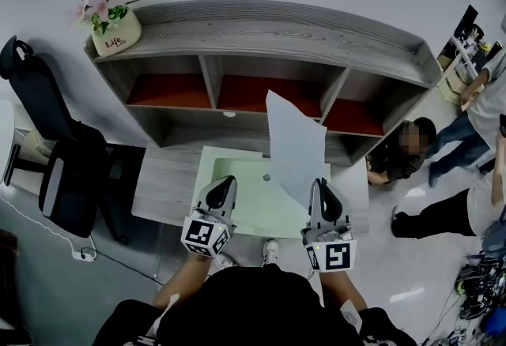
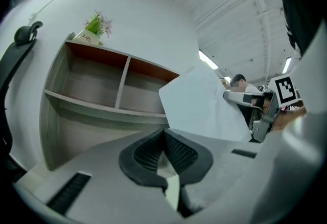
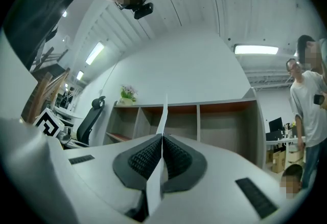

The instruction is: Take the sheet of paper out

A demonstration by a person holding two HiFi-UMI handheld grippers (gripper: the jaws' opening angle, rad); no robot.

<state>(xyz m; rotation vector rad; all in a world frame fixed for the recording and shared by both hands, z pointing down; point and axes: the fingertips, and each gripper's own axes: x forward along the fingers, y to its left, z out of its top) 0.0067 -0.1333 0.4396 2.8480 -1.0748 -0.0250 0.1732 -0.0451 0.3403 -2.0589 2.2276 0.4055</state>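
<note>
1. White sheet of paper (image 1: 296, 151) stands tall above the green folder (image 1: 237, 171), long side up.
2. The right gripper (image 1: 323, 188) pinches the sheet's bottom edge tight; it is the nearer one.
3. The left gripper (image 1: 224, 183) is squeezed shut on the folder's near edge.

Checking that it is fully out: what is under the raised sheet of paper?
Under the sheet of paper, pinched by the right gripper, lies the light green folder on the desk. The part of folder and desk directly behind the sheet is covered.
</note>
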